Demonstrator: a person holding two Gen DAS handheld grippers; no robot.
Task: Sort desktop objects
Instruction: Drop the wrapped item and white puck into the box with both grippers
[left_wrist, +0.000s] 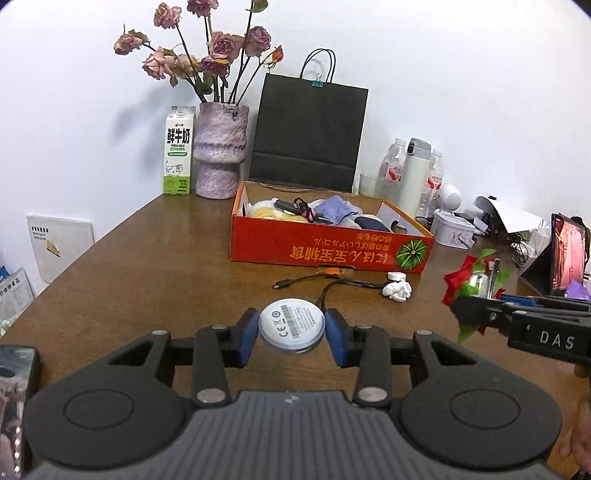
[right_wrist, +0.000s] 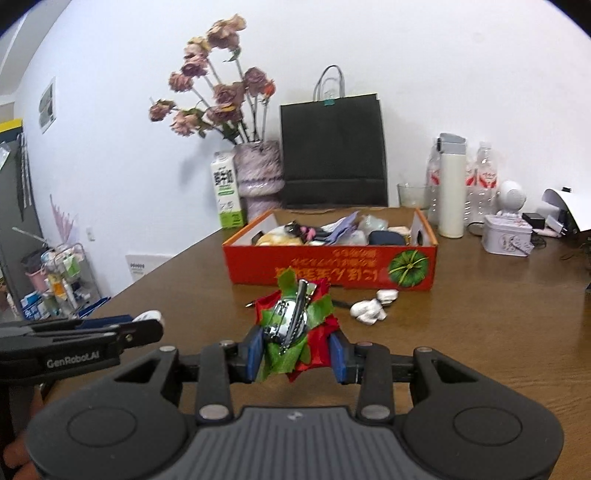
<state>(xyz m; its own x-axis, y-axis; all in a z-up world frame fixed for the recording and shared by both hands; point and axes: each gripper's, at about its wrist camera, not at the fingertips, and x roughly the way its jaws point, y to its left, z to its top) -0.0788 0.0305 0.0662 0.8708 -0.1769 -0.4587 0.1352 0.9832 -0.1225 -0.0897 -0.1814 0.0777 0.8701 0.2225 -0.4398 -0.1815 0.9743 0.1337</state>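
We see the left gripper (left_wrist: 291, 332) with both blue pads pinching a round white disc (left_wrist: 291, 326), label side up, lifted clear of the brown table (left_wrist: 147, 280). A thin black cable (left_wrist: 325, 295) runs from behind the disc toward the table.

The right gripper (right_wrist: 295, 347) pinches a red and green fabric flower (right_wrist: 310, 332) with a shiny metal clip (right_wrist: 291, 321) on top, also held above the table. Seen from the left wrist camera, this gripper sits off to the right with the flower at its tip.

Ahead of both stands an open orange box (left_wrist: 325, 251) holding cloth, cords and other small things. In front of the box lie a loose cable (left_wrist: 295, 282), a crumpled white tissue (left_wrist: 397, 290) and a small white piece we cannot make out.

Behind the box: a black paper bag (left_wrist: 310, 136), a vase of dried roses (left_wrist: 219, 147) and a milk carton (left_wrist: 178, 151).
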